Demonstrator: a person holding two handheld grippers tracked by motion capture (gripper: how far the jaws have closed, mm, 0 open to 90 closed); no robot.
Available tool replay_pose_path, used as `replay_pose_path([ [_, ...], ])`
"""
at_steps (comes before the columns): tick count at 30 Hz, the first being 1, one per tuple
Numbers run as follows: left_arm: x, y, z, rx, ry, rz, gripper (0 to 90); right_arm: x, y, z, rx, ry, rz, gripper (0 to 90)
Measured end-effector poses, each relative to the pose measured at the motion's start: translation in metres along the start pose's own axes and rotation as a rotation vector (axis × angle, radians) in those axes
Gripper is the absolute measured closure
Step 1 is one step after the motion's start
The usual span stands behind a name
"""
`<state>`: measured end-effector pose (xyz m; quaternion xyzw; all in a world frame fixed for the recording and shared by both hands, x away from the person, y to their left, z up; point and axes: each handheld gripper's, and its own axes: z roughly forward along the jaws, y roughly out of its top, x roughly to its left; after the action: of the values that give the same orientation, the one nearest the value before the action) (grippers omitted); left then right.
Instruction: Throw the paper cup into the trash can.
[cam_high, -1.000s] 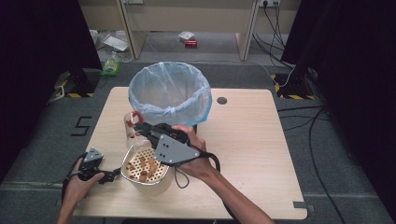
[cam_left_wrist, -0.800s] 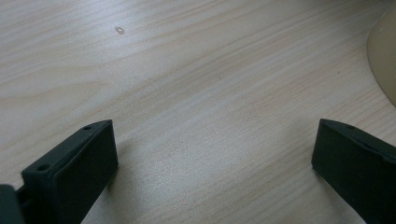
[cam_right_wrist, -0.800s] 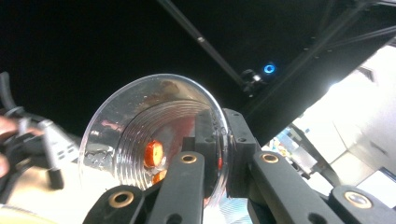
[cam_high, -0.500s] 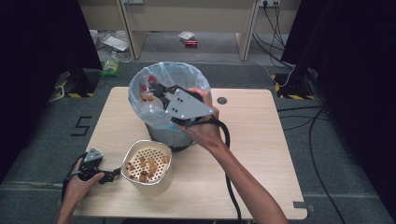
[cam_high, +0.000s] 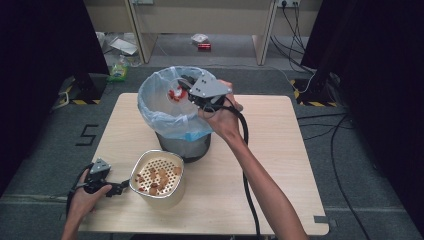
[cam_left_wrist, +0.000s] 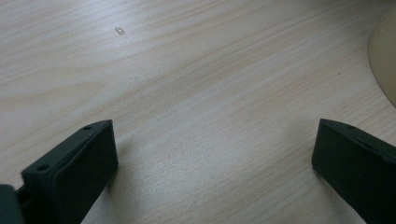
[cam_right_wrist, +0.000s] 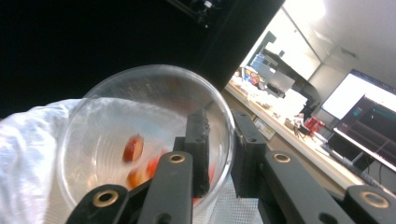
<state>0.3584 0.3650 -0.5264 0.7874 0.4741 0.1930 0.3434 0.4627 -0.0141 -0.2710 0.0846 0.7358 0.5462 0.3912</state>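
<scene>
Since a moment ago our right gripper has tipped the clear cup, its rim clamped in the jaws, further over the lined bin; we judge emptying underway, shaking out next, while our left gripper rests jaws-apart on the surface.

Two handheld grippers, each black with a grey three-cornered plate on top. The right gripper trails a thick black cable along a bare, sleeveless forearm. Its black link bars carry brass-coloured rivets, and its jaws end in flat rectangular blocks. The left gripper has blocky matte black jaws with small round screw holes; its forearm is also bare.
</scene>
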Motion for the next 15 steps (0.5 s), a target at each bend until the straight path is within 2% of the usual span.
replay_pose_path([
  [2,0.0,0.0,0.0,0.0,0.0,0.0,0.0,-0.002,-0.004,0.001,-0.003,-0.027,0.034,69.1],
  [4,0.0,0.0,0.0,0.0,0.0,0.0,0.0,-0.003,-0.005,0.0,0.001,-0.036,0.036,65.4],
  [15,0.0,0.0,0.0,0.0,0.0,0.001,0.0,-0.014,-0.011,-0.014,0.013,-0.078,0.086,60.8],
])
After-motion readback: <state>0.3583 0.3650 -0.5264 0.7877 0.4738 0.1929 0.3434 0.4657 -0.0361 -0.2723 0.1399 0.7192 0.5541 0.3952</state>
